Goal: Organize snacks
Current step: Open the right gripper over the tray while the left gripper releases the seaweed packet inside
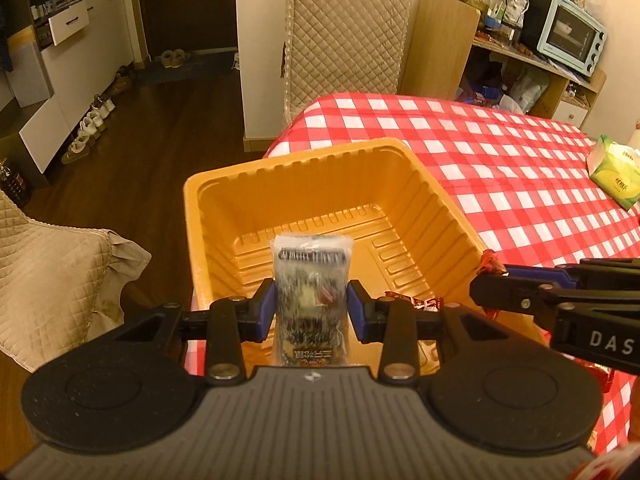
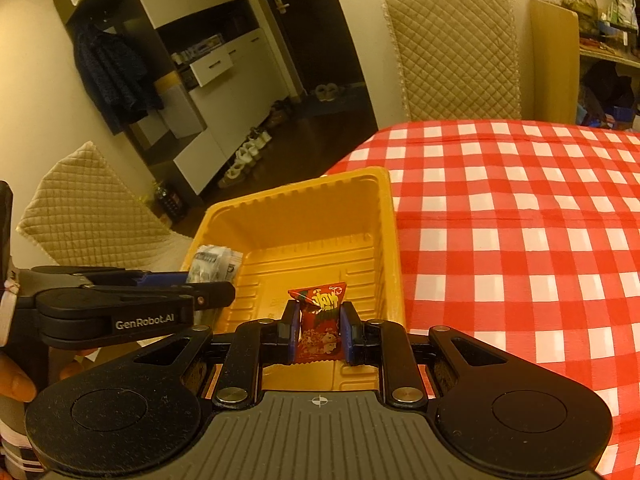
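Both grippers hang over the yellow tray (image 1: 224,200), which sits at the table's (image 2: 520,220) left edge, so this looks like the drop-off step. The left gripper (image 1: 311,306) is clamped on a clear-and-black packet (image 1: 310,280); the right gripper (image 2: 320,330) is clamped on a red packet (image 2: 320,320). Next, each should lower to the tray floor and open its jaws. The grippers read "GenRobot.AI" and "DAS"; the packet print is illegible.
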`<state>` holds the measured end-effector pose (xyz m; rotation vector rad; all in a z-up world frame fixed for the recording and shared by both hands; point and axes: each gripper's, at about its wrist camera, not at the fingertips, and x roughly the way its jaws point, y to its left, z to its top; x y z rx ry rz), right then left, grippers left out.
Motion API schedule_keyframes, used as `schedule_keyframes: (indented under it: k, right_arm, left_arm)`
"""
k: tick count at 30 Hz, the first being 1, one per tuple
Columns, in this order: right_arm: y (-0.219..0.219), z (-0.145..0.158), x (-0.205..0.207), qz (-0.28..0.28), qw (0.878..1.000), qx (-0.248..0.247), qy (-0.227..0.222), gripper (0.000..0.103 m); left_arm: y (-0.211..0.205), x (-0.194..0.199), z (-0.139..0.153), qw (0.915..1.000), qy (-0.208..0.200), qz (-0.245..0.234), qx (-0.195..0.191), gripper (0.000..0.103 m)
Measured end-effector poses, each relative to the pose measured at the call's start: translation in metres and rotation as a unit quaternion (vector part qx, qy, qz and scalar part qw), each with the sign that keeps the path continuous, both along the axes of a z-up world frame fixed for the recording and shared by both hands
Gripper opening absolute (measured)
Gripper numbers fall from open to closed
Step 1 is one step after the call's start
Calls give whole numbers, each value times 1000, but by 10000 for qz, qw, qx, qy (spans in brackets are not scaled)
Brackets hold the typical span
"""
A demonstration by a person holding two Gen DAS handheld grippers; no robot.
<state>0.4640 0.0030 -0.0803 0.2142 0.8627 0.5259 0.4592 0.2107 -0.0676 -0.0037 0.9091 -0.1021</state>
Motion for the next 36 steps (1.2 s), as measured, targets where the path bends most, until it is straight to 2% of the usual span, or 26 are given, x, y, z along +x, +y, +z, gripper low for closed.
schedule_keyframes:
  k: [8, 23, 28, 30, 32, 33, 34, 36]
  right_arm:
    - [0, -1, 2, -68, 10000, -5, 20, 21]
    - [22, -3, 11, 129, 9999, 10, 32, 21]
    - [30, -2, 14, 250, 9994, 245, 39, 22]
    - [31, -1, 14, 251, 9989, 391, 65, 25]
    - [31, 1, 14, 228, 9986, 468, 26, 48]
    - [30, 3, 12, 189, 9986, 492, -30, 53]
    - [29, 4, 10, 129, 9986, 509, -99, 58]
    - [29, 8, 9, 85, 9984, 536, -135, 59]
  left_arm:
    - [1, 9, -4, 10000, -28, -12, 12, 33]
    - [22, -5, 6, 9998, -77, 79, -182, 33]
    - [29, -9, 7, 9997, -56, 124, -225, 34]
    - [31, -12, 7, 9996, -62, 143, -237, 36]
    - [34, -15, 7, 9996, -73, 163, -240, 40]
    - [35, -17, 8, 9995, -72, 171, -244, 40]
    - [35, -19, 8, 9995, -68, 171, -254, 41]
    - [36, -23, 9, 9995, -68, 173, -271, 42]
